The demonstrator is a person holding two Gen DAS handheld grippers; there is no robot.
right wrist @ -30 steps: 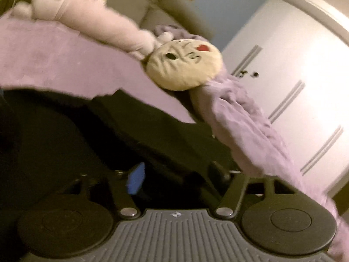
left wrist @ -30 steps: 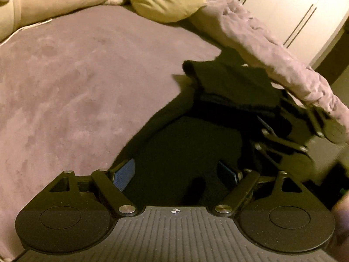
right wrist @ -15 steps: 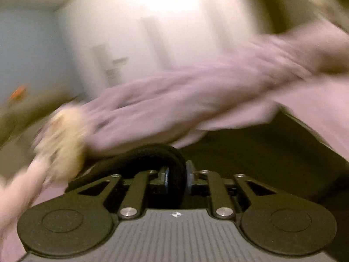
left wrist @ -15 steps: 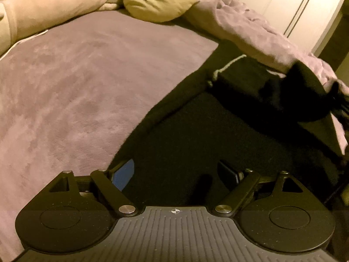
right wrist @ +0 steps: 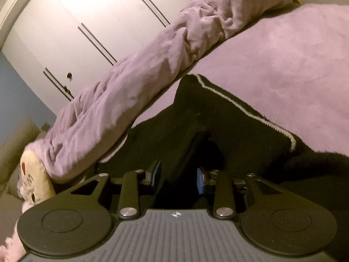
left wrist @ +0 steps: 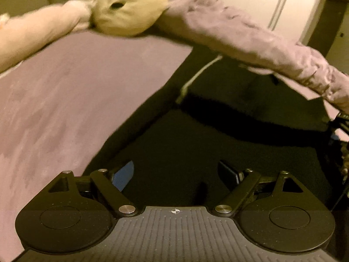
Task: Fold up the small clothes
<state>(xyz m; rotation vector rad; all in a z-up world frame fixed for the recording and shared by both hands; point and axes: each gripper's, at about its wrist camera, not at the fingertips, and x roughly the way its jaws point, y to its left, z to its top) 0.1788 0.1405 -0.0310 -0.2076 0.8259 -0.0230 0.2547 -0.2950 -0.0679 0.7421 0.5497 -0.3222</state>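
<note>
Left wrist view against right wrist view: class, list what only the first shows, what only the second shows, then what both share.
Only the left wrist view shows the long pale pink plush toy and the left gripper, jaws wide open over the cloth.

Only the right wrist view shows the right gripper, jaws open.

Both share the black knitted garment with a white stitched edge, the purple fleece bedcover, the rolled purple blanket, the round cream face cushion and the white wardrobe doors.

no words, brand names or numbers can be read in either view; the only sign is a small round crosshair mark, printed at the middle of the ribbed grey body of the left gripper (left wrist: 175, 175) and of the right gripper (right wrist: 178, 177)
</note>
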